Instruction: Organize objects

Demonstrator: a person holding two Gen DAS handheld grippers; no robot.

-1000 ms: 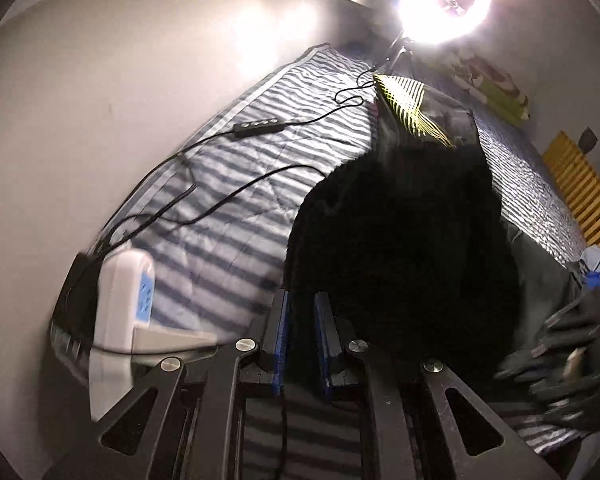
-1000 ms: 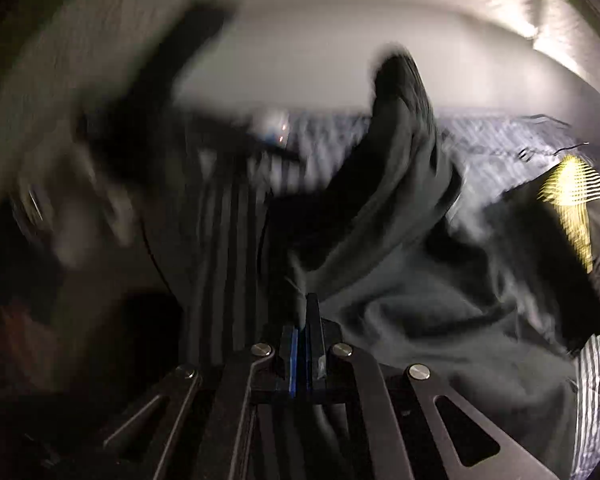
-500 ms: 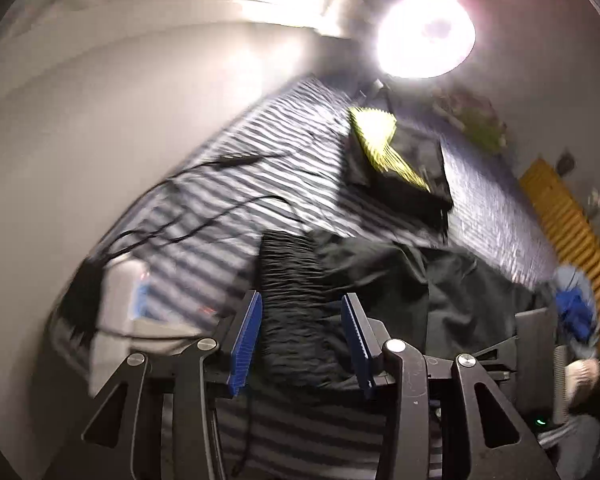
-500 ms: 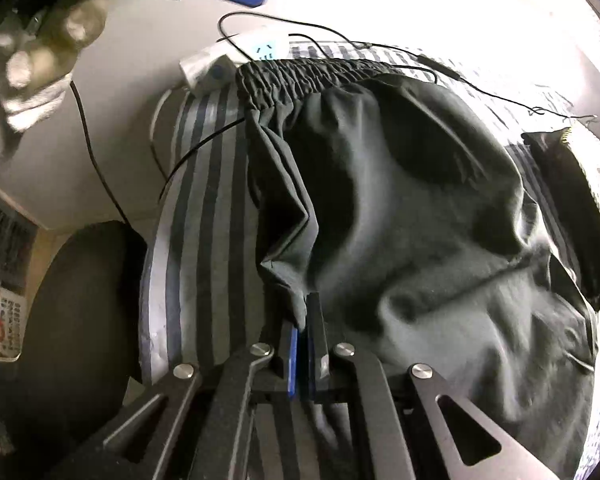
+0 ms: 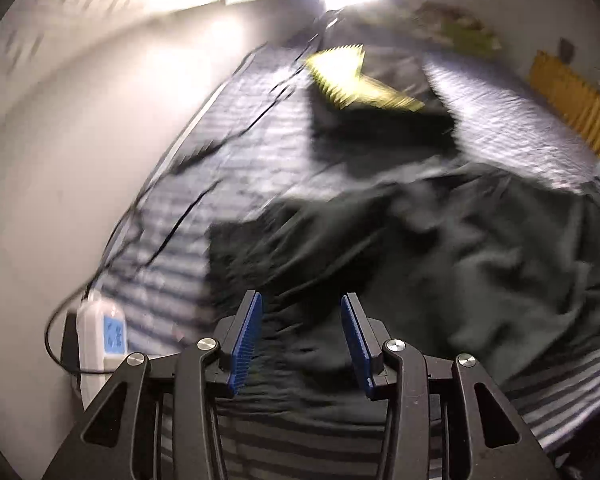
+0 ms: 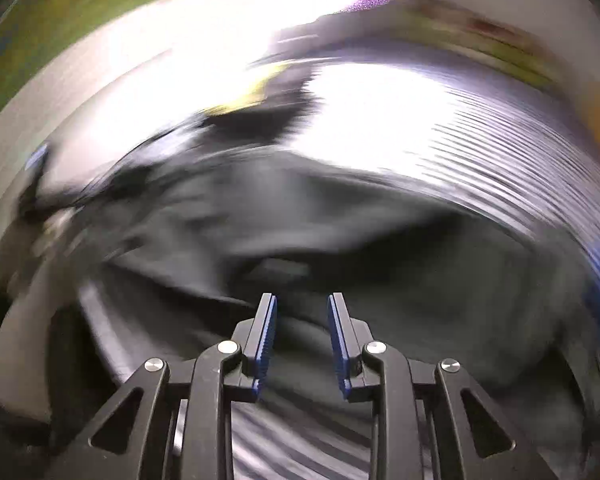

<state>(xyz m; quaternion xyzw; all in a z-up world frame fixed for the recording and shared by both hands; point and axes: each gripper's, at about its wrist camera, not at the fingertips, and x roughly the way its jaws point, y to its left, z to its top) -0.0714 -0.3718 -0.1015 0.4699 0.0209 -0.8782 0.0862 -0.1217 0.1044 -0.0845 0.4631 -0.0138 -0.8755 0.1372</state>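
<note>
Dark green trousers (image 5: 440, 248) spread on striped bed (image 5: 236, 160), left gripper (image 5: 301, 338) jaws apart, right gripper (image 6: 302, 334) jaws just opening, both empty above the cloth

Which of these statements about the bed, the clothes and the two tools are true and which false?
1. The dark grey crumpled garment lies on a striped bedsheet. True.
2. The left tool is clamped shut on the fabric. False: its blue pads stand apart.
3. A white power strip sits at the bed's edge. True.
4. The folded black garment with yellow-striped patch is held by the right tool. False: it lies farther up the bed, untouched.
</note>
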